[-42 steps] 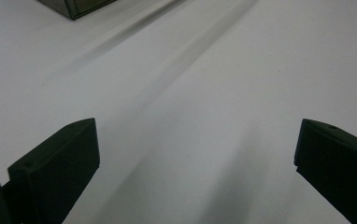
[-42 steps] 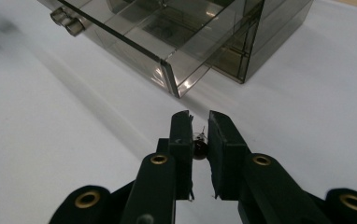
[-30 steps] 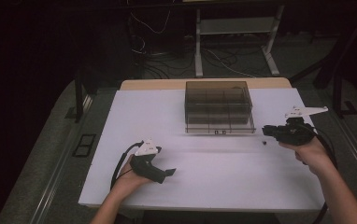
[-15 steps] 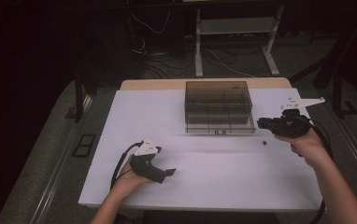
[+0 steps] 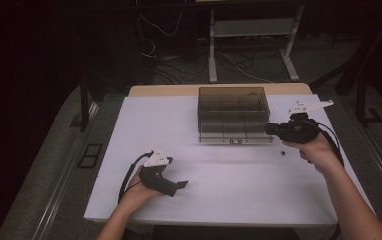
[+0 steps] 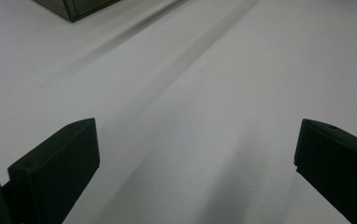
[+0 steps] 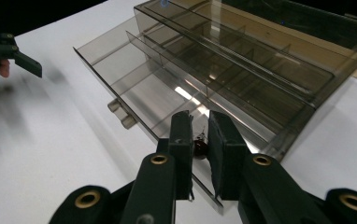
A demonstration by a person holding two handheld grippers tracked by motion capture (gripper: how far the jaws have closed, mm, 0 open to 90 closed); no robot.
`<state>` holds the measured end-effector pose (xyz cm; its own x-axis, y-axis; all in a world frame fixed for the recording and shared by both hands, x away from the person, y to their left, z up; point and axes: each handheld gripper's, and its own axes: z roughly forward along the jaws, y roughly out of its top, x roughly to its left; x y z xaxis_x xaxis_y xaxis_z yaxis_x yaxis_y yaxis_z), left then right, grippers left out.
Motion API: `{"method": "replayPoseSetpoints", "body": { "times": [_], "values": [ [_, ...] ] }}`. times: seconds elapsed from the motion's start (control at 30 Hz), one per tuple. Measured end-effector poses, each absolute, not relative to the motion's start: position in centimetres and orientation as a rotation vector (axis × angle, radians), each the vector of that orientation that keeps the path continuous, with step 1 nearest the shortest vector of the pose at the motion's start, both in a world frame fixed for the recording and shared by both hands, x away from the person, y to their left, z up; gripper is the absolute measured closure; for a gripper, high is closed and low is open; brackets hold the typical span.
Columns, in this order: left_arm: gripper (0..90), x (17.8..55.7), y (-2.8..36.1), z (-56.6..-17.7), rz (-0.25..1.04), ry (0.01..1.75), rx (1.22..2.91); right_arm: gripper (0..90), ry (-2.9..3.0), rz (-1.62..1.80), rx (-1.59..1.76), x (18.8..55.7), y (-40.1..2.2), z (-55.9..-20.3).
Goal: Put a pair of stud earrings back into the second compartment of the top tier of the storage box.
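Right gripper view: my right gripper (image 7: 200, 140) is clenched on a small dark bead (image 7: 200, 145), pinched between the pads near their tips. The jaws sit just above the near corner of the smoked plastic organizer (image 7: 242, 79), whose drawer is pulled out toward me, its divided compartments exposed. I can see nothing inside them from this angle. In the high view the right gripper (image 5: 271, 129) hovers at the organizer's (image 5: 234, 116) right front corner, and a second dark bead (image 5: 282, 152) lies on the table (image 5: 229, 200) just beside my right hand. My left gripper (image 6: 195, 154) is released, jaws wide with only bare tabletop between them; in the high view it (image 5: 181, 185) rests near the front left edge, well apart from the organizer. Judgement: pickup is done, transport is nearly done. Remaining: centre the bead over one compartment, release it, then fetch the loose bead.
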<state>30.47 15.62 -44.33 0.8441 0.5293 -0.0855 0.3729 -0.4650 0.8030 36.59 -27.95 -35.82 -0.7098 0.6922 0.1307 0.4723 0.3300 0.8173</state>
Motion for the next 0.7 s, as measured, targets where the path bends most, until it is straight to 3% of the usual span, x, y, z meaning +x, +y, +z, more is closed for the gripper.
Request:
{"method": "replayPoseSetpoints", "body": {
  "times": [0.7],
  "values": [
    [0.0, 30.5, 15.6, -44.3, 0.218, 0.654, 2.106, 78.9, 2.398, 1.35, 0.993, 38.0, -24.3, -35.6]
  ]
}}
